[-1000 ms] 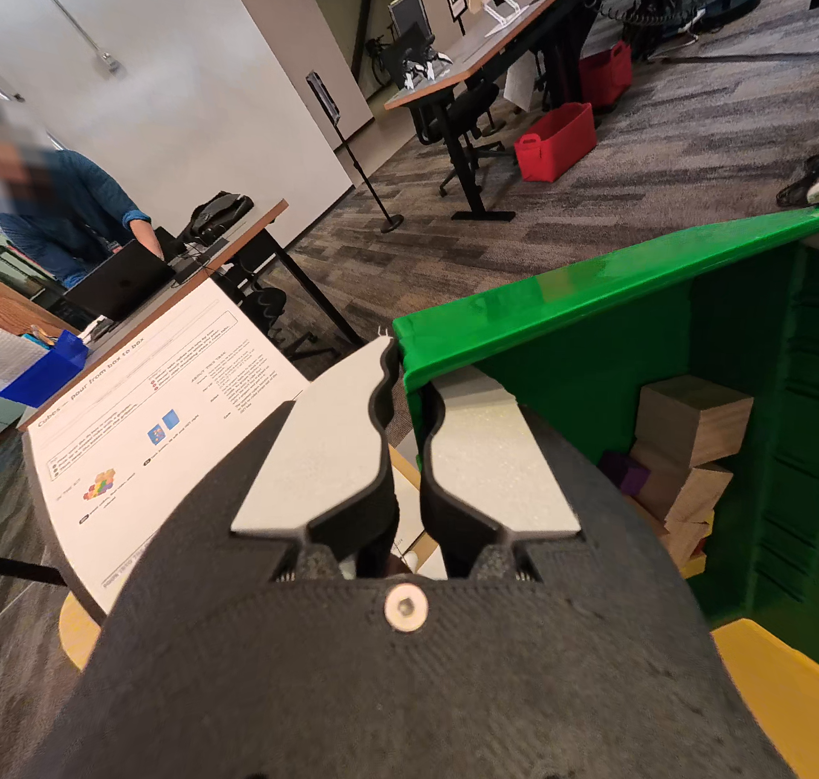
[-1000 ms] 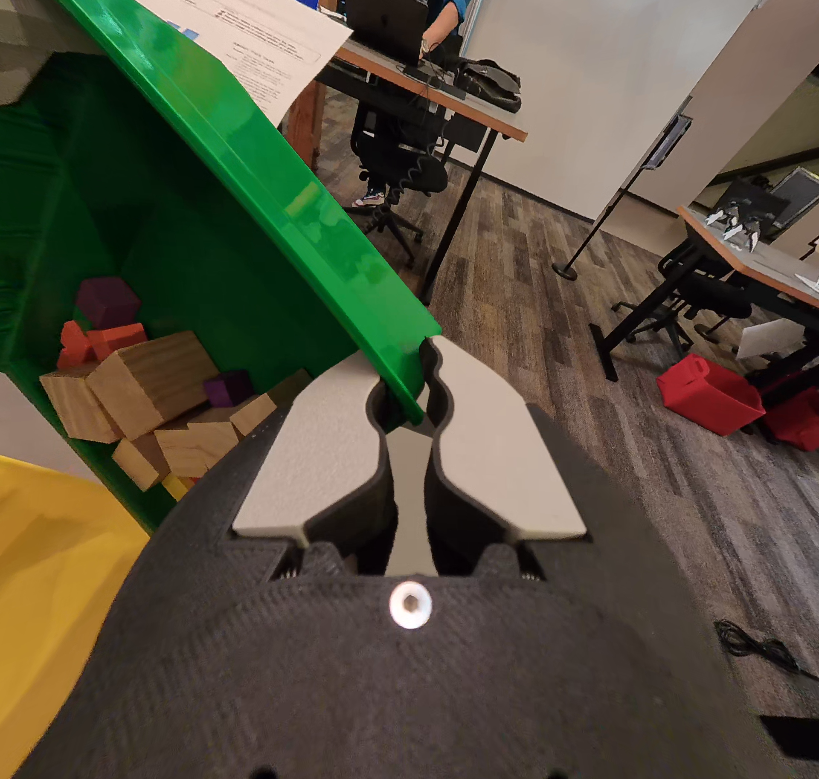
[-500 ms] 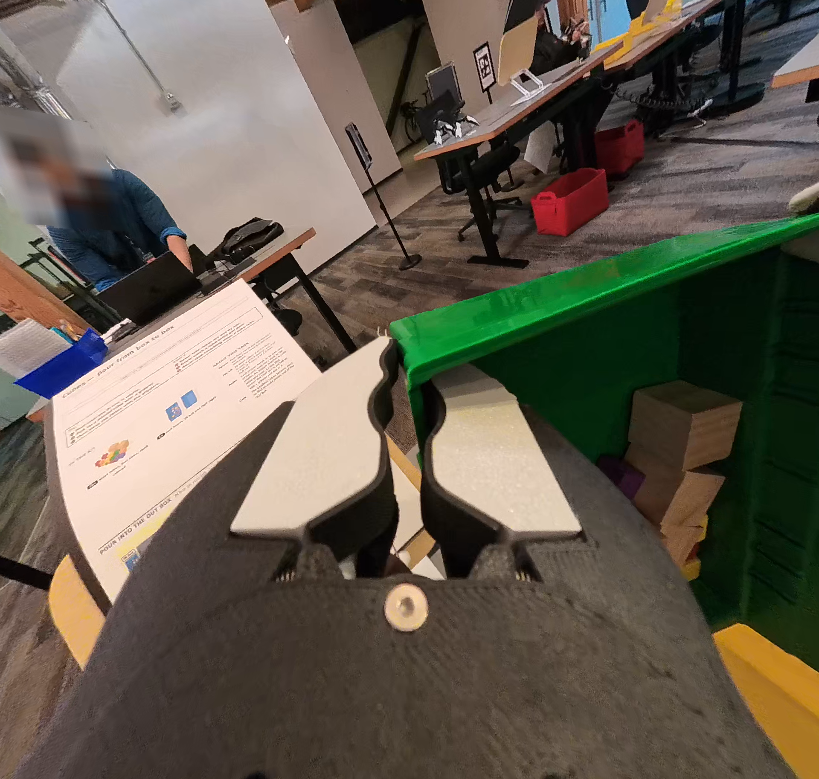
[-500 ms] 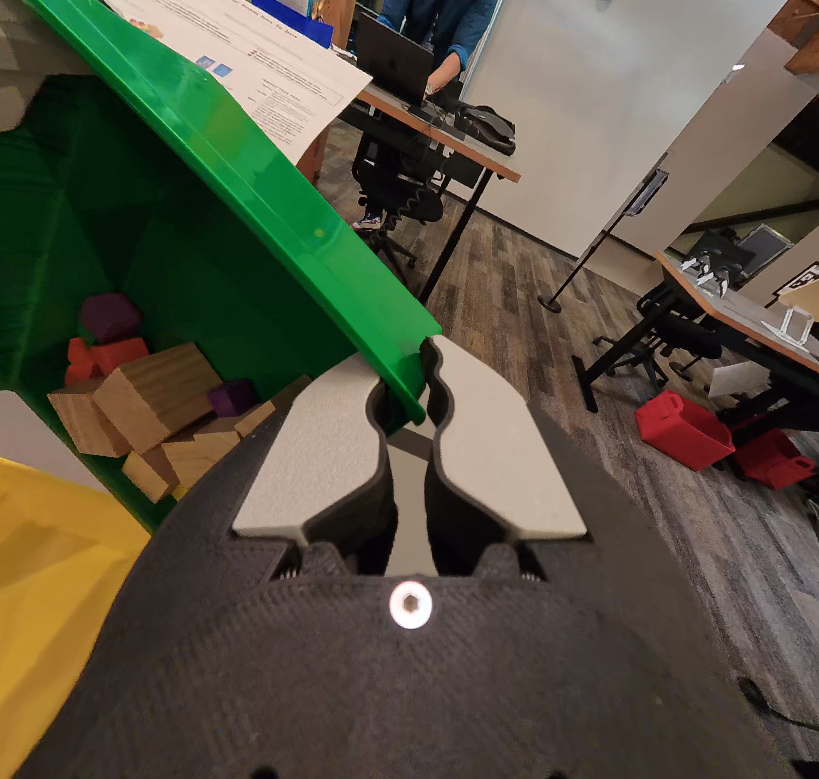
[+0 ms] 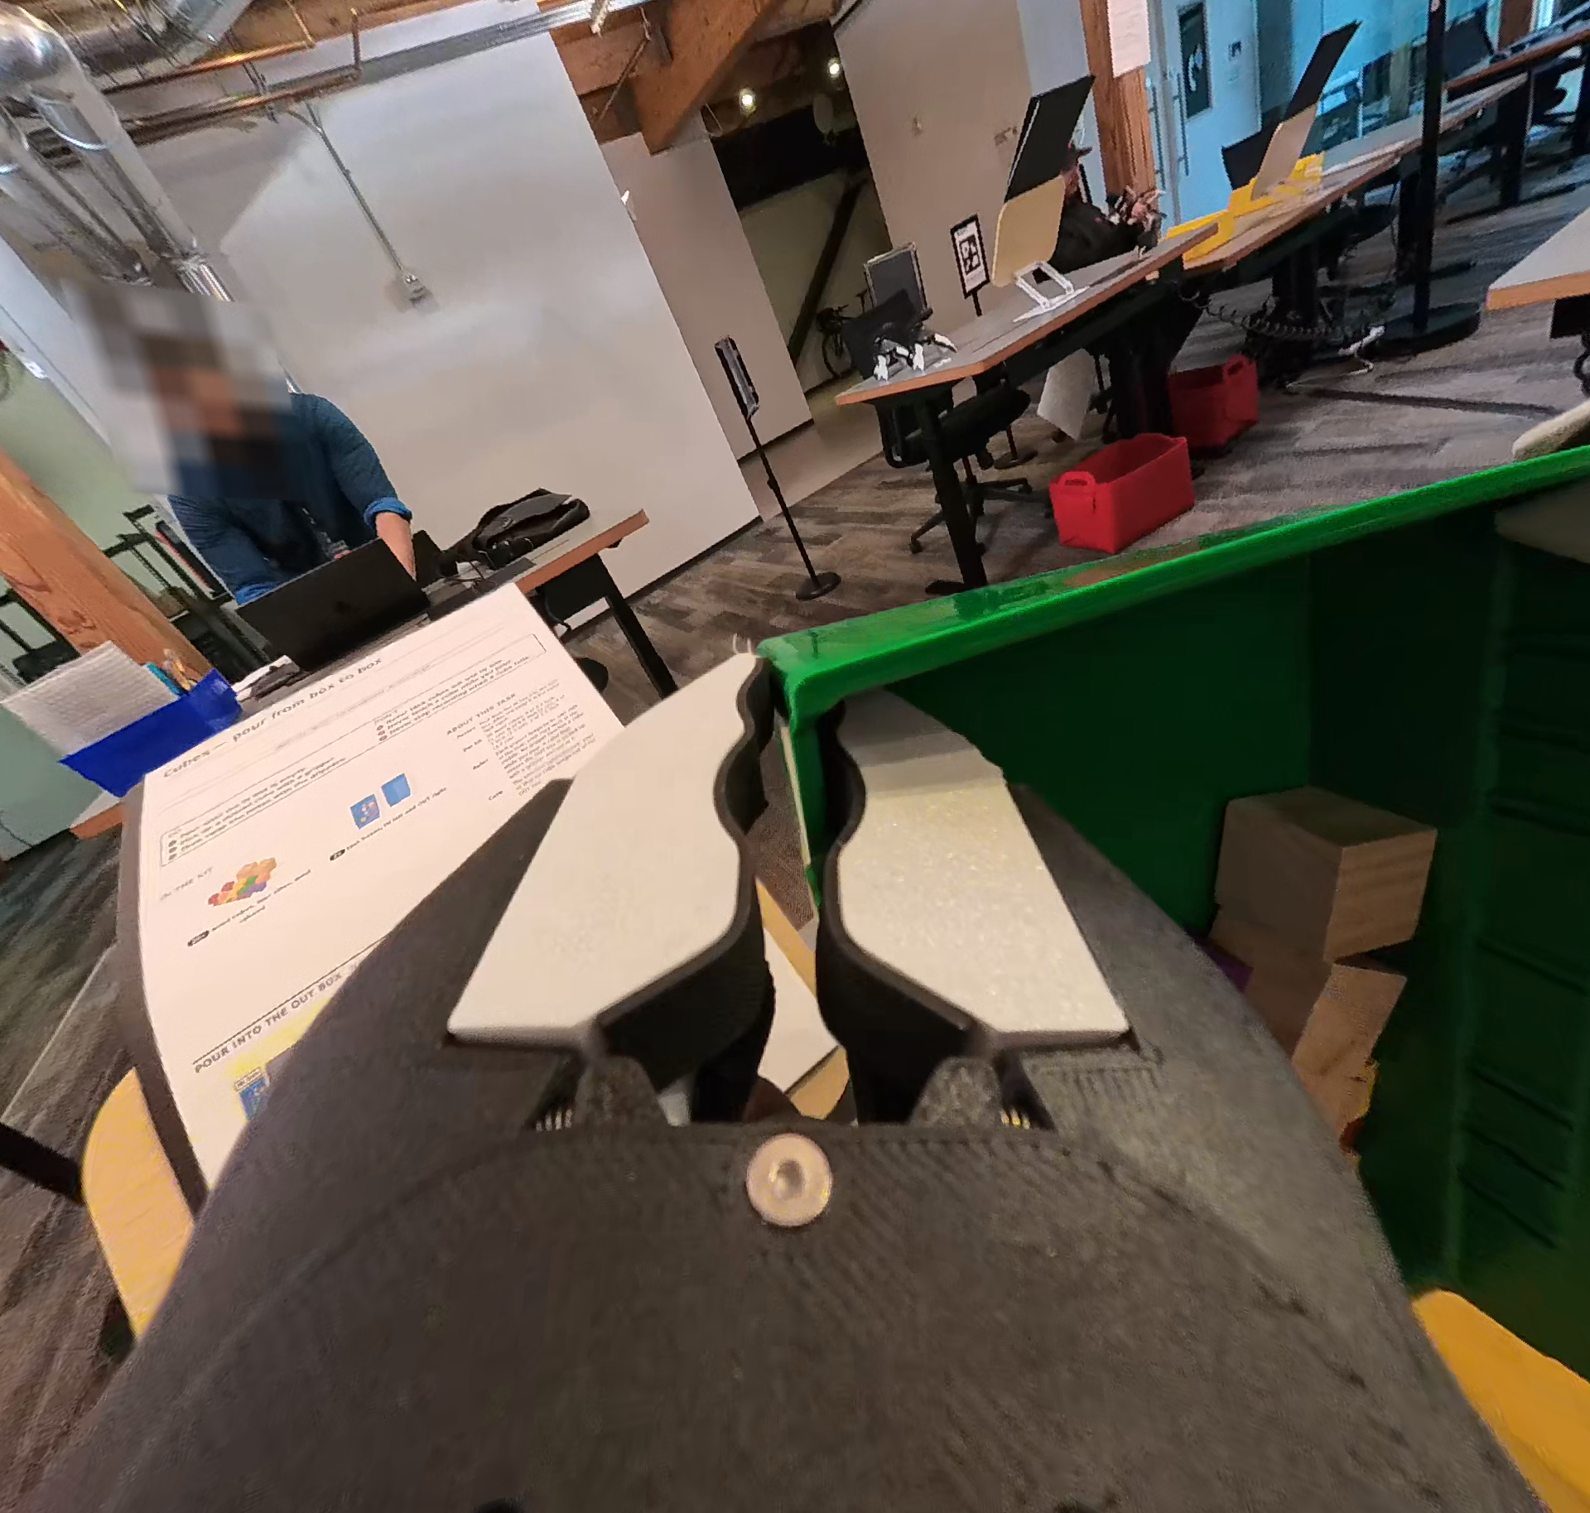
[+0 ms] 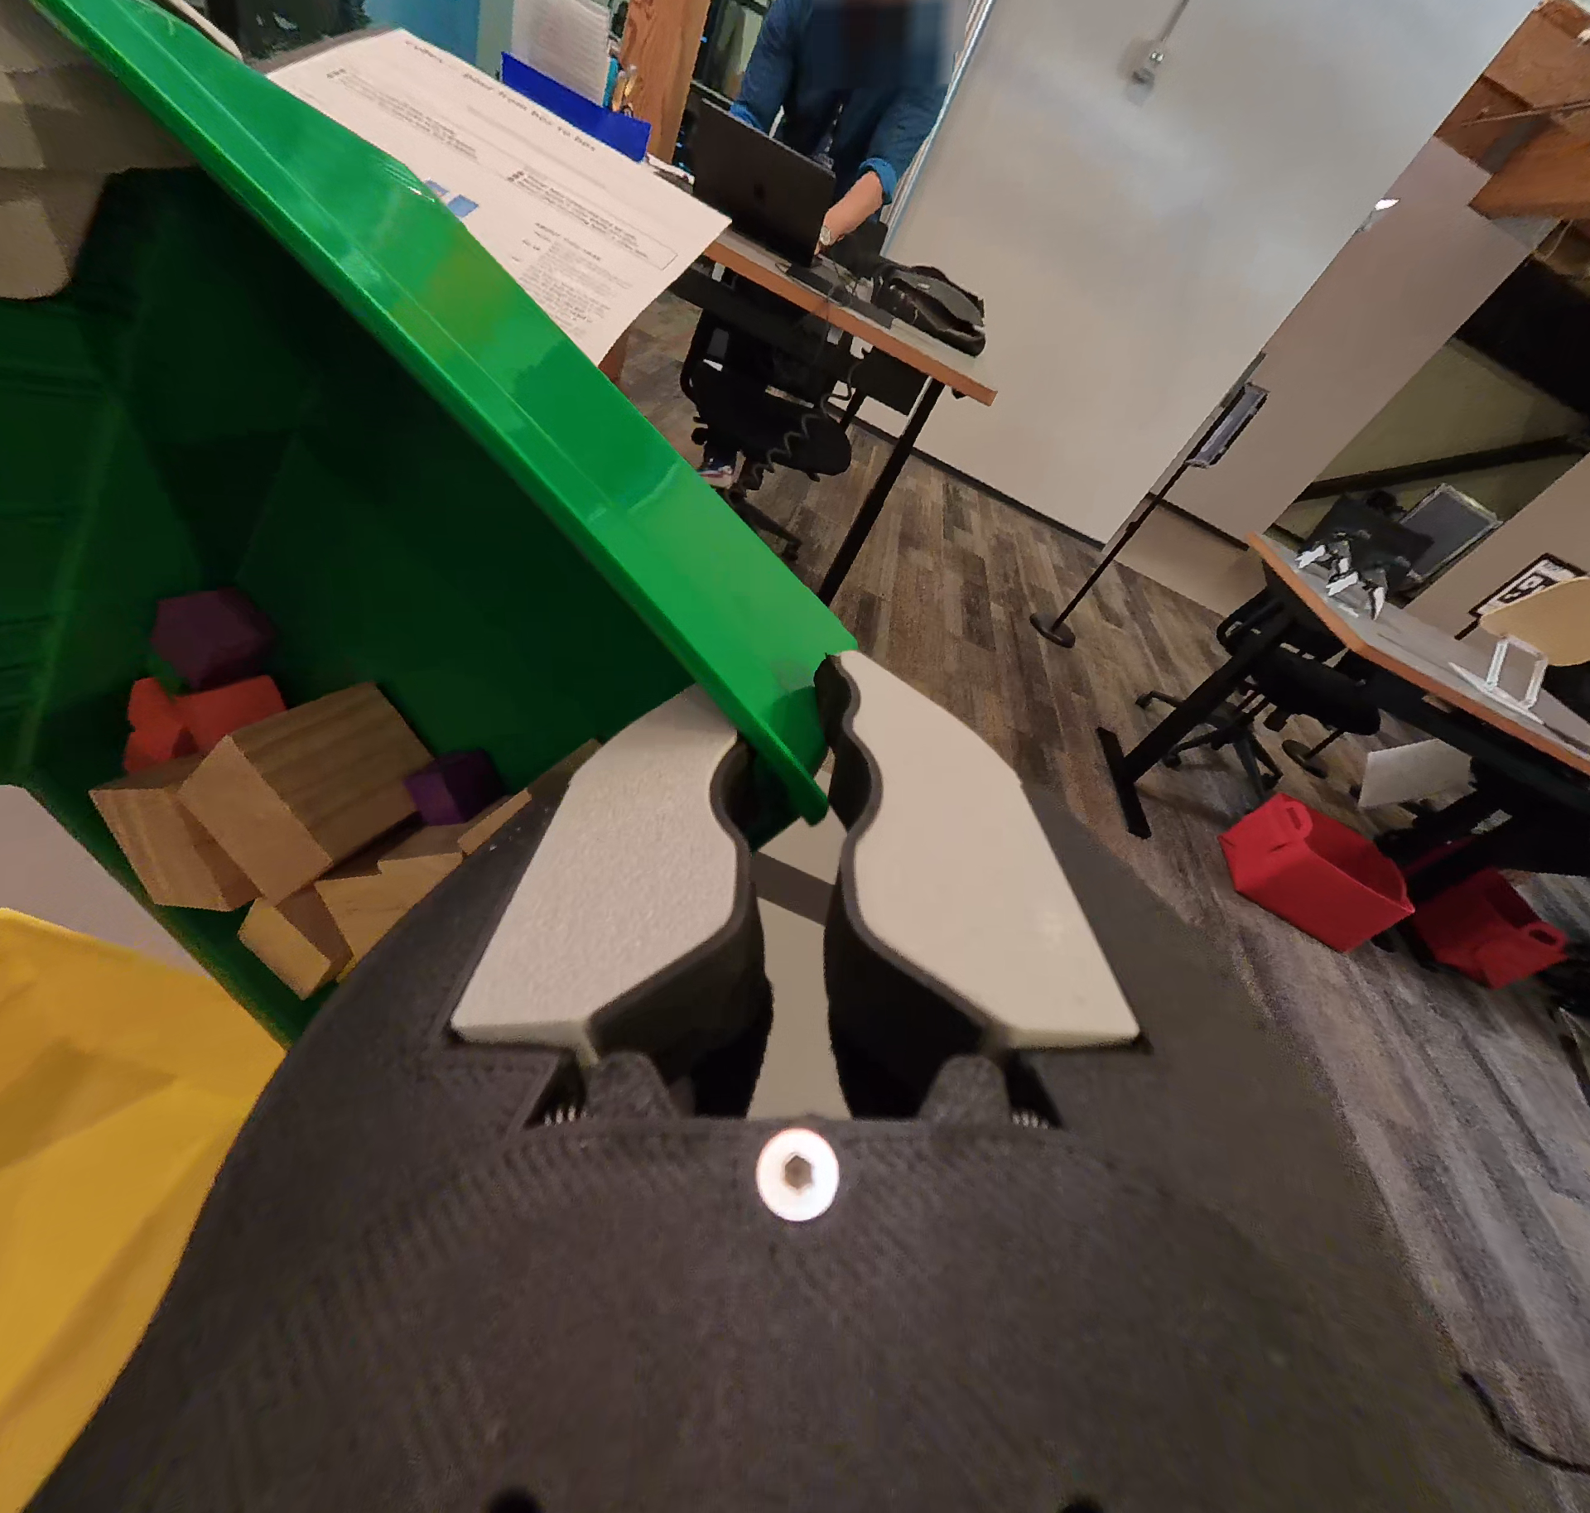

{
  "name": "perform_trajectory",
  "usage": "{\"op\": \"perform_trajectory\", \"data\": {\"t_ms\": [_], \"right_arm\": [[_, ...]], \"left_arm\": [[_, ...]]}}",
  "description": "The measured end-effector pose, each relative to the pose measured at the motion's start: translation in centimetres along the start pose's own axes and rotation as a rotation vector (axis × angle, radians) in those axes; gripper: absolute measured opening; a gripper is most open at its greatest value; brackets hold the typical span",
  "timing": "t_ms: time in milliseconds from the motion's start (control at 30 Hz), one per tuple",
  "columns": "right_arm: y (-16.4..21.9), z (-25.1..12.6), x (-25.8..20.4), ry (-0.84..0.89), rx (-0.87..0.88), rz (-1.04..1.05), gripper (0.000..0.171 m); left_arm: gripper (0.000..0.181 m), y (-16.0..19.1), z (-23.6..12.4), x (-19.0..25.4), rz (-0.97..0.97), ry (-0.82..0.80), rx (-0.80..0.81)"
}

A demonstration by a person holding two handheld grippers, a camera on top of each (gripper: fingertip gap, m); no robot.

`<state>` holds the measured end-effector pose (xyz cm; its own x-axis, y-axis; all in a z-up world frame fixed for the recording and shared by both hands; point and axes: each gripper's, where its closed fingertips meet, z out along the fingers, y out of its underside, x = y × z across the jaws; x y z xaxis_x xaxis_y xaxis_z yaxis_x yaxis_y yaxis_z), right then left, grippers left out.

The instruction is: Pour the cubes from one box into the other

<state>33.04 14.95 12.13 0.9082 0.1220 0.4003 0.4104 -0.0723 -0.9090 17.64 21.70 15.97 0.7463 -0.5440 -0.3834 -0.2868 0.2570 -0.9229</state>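
A green box [image 5: 1161,611] is held in the air, tipped on its side, above a yellow box [image 5: 1514,1386]. My left gripper [image 5: 796,697] is shut on the green box's left wall. My right gripper [image 6: 826,689] is shut on the green box's [image 6: 482,327] right wall. Wooden cubes [image 6: 301,775], purple cubes [image 6: 211,633] and red cubes [image 6: 224,710] lie piled against its lower side wall. In the left wrist view the wooden cubes [image 5: 1316,869] stack by the lower wall. The yellow box [image 6: 95,1127] shows at the lower left of the right wrist view.
A printed sheet [image 5: 344,783] lies on the round table [image 5: 129,1214] to the left. A person [image 5: 284,491] sits at a desk with a laptop behind it. Red bins [image 5: 1123,504] and desks stand on the carpet farther off.
Both grippers have tilted upward with the green box: more of the ceiling and room shows. The cubes have stayed piled in the box.
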Motion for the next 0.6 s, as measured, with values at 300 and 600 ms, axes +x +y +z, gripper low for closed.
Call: {"op": "perform_trajectory", "data": {"t_ms": [300,600], "right_arm": [[-1.6,-0.9,0.0,0.03,0.056,-0.013,0.008],[-2.2,-1.6,-0.5,0.033,0.094,-0.014,0.008]], "left_arm": [[0.007,-1.1,-1.0,-0.4,-0.028,-0.023,0.084],[0.007,-1.5,-2.2,-0.5,-0.033,-0.04,0.138]]}}
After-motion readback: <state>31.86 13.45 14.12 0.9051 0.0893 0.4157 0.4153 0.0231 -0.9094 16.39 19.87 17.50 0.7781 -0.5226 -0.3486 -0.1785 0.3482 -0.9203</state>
